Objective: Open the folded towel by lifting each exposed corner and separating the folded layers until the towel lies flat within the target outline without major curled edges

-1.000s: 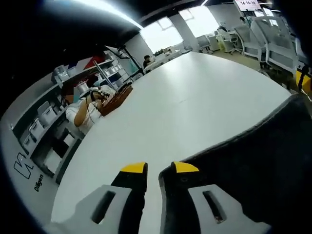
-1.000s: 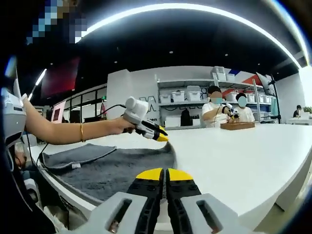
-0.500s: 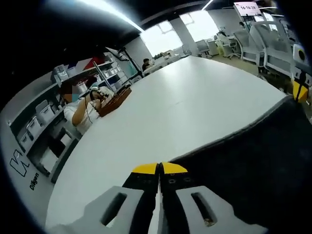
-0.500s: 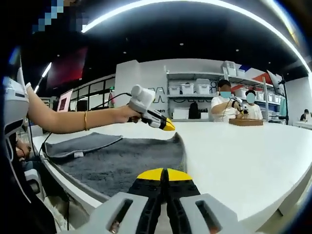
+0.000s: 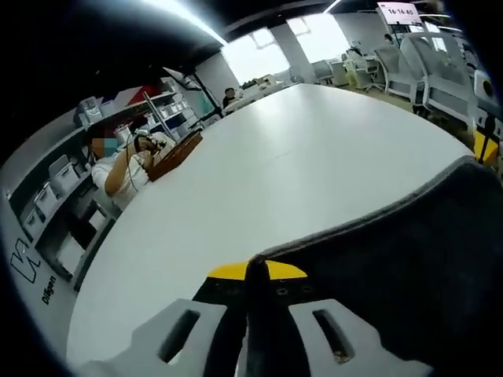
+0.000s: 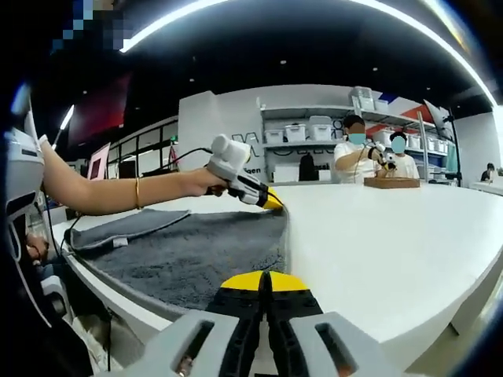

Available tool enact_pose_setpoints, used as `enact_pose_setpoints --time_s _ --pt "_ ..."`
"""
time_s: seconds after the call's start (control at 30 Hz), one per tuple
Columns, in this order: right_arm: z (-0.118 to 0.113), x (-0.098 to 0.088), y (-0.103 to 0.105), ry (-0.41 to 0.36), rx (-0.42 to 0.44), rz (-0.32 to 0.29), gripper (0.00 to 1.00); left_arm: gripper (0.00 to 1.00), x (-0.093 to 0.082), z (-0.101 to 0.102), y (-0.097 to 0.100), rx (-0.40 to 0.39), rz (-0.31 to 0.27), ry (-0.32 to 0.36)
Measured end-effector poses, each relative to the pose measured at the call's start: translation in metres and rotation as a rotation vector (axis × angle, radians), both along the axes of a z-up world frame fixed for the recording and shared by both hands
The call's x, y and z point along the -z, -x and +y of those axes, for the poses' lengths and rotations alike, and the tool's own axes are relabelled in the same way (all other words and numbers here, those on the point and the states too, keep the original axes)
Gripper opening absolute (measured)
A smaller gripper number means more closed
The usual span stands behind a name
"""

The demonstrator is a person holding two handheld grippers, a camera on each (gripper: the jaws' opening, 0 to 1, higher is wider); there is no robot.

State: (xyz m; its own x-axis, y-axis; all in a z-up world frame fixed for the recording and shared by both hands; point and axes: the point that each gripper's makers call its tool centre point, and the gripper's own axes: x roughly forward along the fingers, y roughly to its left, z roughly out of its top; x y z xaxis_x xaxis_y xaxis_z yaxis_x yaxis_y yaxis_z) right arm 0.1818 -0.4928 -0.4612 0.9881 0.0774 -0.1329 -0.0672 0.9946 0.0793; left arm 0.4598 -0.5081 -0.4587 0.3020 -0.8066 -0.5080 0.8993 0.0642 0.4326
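A dark grey towel (image 6: 189,255) is spread over the near left part of a white table (image 6: 377,236), one portion still folded over at the far left. In the right gripper view, the left gripper (image 6: 273,203) is seen at the towel's far right corner, its yellow tips pressed together on the edge, which is raised slightly off the table. In the left gripper view, the towel (image 5: 409,259) edge is seen pinched between the closed jaws of the left gripper (image 5: 255,271). The right gripper (image 6: 262,280) is held near the table's edge with jaws together, nothing between them. Two people (image 6: 373,153) are seated at the far end.
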Motion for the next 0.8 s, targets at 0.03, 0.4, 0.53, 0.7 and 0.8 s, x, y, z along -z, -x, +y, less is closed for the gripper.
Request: enact_pose_setpoints --time_s 0.03,0.4,0.53,0.7,0.8 --pt "0.000 0.001 0.000 -0.001 0.000 0.003 0.00 0.08 0.000 -0.001 0.001 0.004 0.003 0.005" --pt "-0.006 0.013 0.003 -0.024 0.024 0.049 0.00 0.11 0.014 -0.009 0.006 0.012 0.037 -0.011" --pt "-0.005 0.013 0.003 -0.027 0.025 0.047 0.00 0.12 0.014 -0.009 0.006 0.009 0.044 -0.008" --pt "-0.004 0.010 0.002 -0.035 0.021 0.045 0.00 0.17 0.012 -0.006 0.002 -0.017 0.036 -0.010" --pt "-0.003 0.006 0.002 -0.032 0.024 0.033 0.00 0.21 0.010 -0.004 0.001 -0.025 0.033 -0.009"
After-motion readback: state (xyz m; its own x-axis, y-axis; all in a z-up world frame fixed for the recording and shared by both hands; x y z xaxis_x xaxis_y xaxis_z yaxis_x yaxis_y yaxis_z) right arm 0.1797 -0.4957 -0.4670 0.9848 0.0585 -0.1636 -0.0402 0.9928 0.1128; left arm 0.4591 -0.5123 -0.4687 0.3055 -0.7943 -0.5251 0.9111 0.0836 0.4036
